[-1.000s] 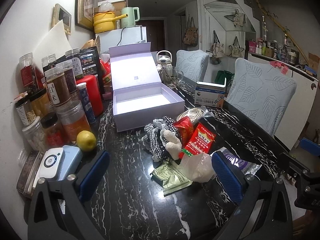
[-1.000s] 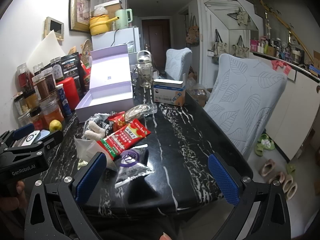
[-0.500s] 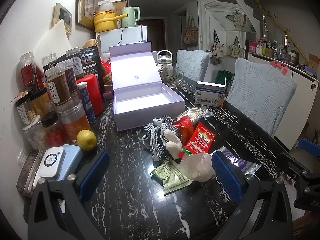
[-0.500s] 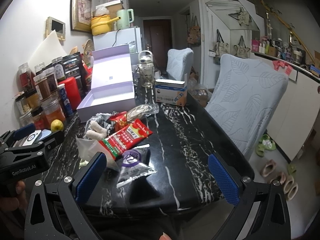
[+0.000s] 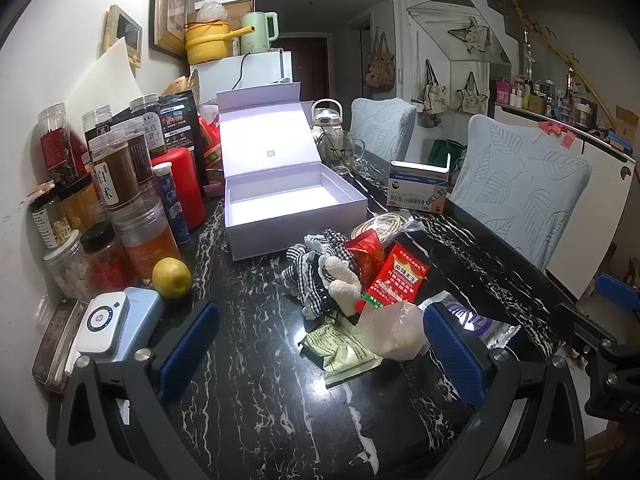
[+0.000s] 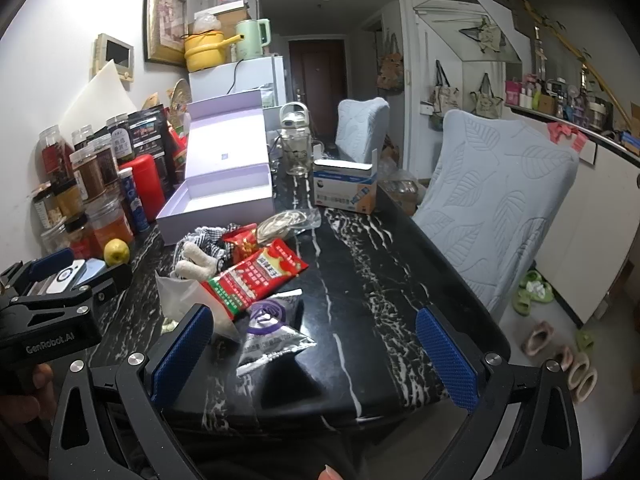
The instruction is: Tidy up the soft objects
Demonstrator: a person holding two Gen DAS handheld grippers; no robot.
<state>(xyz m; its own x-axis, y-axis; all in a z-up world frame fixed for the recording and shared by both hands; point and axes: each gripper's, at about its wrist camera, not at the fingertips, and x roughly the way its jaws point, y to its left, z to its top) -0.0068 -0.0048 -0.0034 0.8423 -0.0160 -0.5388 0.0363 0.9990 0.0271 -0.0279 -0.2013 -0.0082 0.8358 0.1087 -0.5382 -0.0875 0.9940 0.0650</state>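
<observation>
Left wrist view: left tool [image 5: 320, 352] spread wide, gripping nothing, above the desk [image 5: 256, 392]. Soft pile just ahead: checked cloth [image 5: 308, 272], plush toy [image 5: 344, 284], red packet [image 5: 396, 280], near the open box [image 5: 296, 204].

Right wrist view: right tool [image 6: 312, 348] released, empty, over a purple pouch [image 6: 272, 332]. Adds slippers [image 6: 560, 356] on the floor.

Spice jars [image 5: 116, 184] crowd the wall side of a black marble table [image 5: 256, 392], a lemon [image 5: 172, 278] at their foot. Across it, a tissue box [image 6: 346, 192] faces two leaf-patterned chairs [image 6: 500, 216].
</observation>
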